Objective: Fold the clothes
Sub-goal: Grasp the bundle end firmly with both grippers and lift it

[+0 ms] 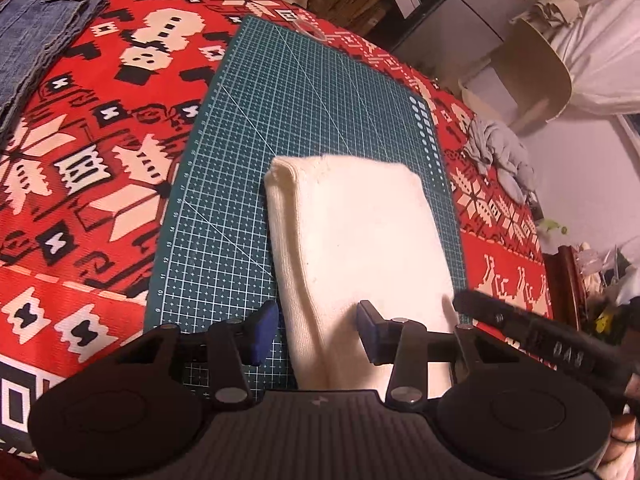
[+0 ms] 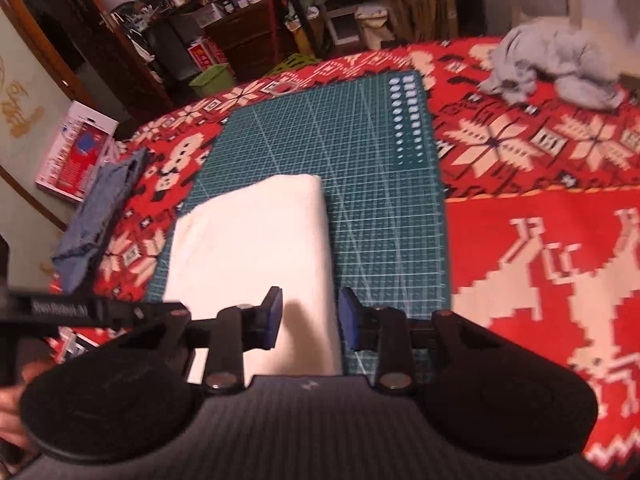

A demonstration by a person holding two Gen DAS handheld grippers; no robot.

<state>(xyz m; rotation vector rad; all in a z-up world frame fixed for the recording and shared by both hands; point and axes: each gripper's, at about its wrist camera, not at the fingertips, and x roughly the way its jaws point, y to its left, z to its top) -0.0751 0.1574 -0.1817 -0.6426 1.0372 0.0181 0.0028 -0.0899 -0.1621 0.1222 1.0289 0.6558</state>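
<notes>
A cream garment lies folded into a thick rectangle on the green cutting mat. My left gripper hovers over the garment's near left edge, its blue pads apart and pressing on nothing. In the right wrist view the same cream garment sits on the mat. My right gripper stands open over its near right edge. That edge runs between the jaws, with the pads clear of the cloth. Each view shows the other gripper's black body at its side edge.
A red patterned cloth covers the table. Folded denim lies at the far left. A crumpled grey garment lies at the far right. A chair and cluttered shelves stand beyond the table.
</notes>
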